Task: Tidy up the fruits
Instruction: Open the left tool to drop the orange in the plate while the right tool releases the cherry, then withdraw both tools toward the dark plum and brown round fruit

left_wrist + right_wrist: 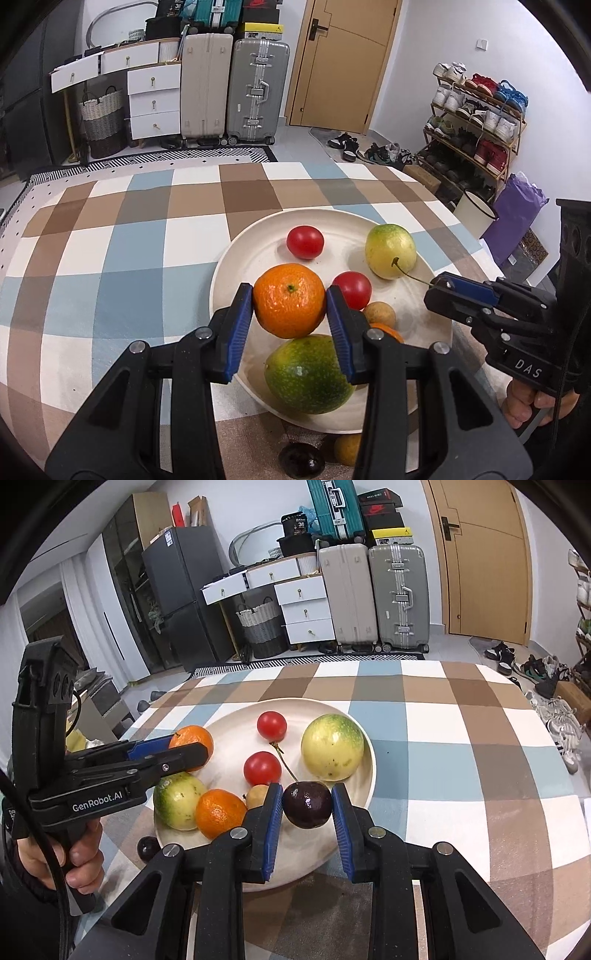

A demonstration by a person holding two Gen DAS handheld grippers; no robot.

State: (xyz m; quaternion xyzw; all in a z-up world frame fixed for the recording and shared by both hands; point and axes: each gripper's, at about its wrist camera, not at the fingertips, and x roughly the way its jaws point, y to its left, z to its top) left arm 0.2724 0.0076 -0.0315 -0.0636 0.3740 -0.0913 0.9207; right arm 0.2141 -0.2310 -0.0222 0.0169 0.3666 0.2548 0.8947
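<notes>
Left-wrist view, centre: the left gripper [289,301] is clamped on a mandarin orange [289,300], its ribbed blue pads pressing the fruit's two sides. The mandarin is near-round with glossy, pebbled peel; its green stem scar faces up and toward the camera, so no long axis is evident. It sits over the near-left part of a round cream plate [424,347].

Right-wrist view, lower centre: the right gripper [306,806] is closed on a dark purple cherry [307,805], smooth and shiny; the thin stem runs from the cherry's top toward the upper left, ending near a red cherry tomato [272,725]. The cherry is over the plate's near-right part.

On the plate lie a second cherry tomato [262,768], a large yellow-green speckled fruit [332,746] at the far right rim, a greener speckled fruit [178,799] at the near left, a second mandarin [220,813] touching it, and a small tan round fruit [257,795] just beside that mandarin. A second dark cherry [147,847] lies off the plate at its near-left edge, on the checked tablecloth [461,746] of blue, brown and white squares.

The cloth is bare to the right of the plate in the right-wrist view and to the left of it in the left-wrist view. The table's far edge crosses mid-frame; suitcases [373,598] and white drawers stand beyond.
</notes>
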